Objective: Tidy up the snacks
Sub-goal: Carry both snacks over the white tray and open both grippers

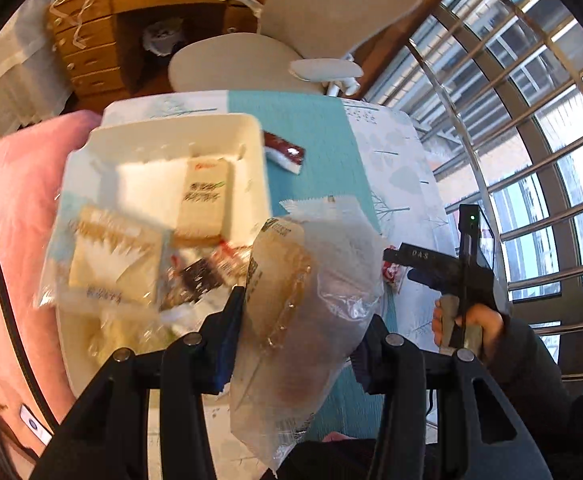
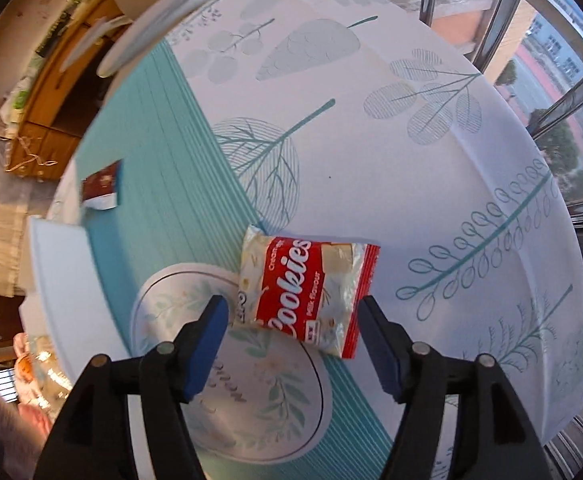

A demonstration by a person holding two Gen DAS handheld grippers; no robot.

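Note:
In the left wrist view my left gripper stands open, with a clear plastic bread packet between its fingers, beside a cream storage box that holds several snack packets. A dark red snack packet lies on the table behind the box. My right gripper shows at the right. In the right wrist view my right gripper is open just above a red and white cookies packet on the table. The cream box's rim and the dark red packet lie to the left.
The table has a teal and white leaf-print cloth and a round printed mat under my right gripper. A beige chair and a wooden desk stand behind the table. A pink cushion is at left, barred windows at right.

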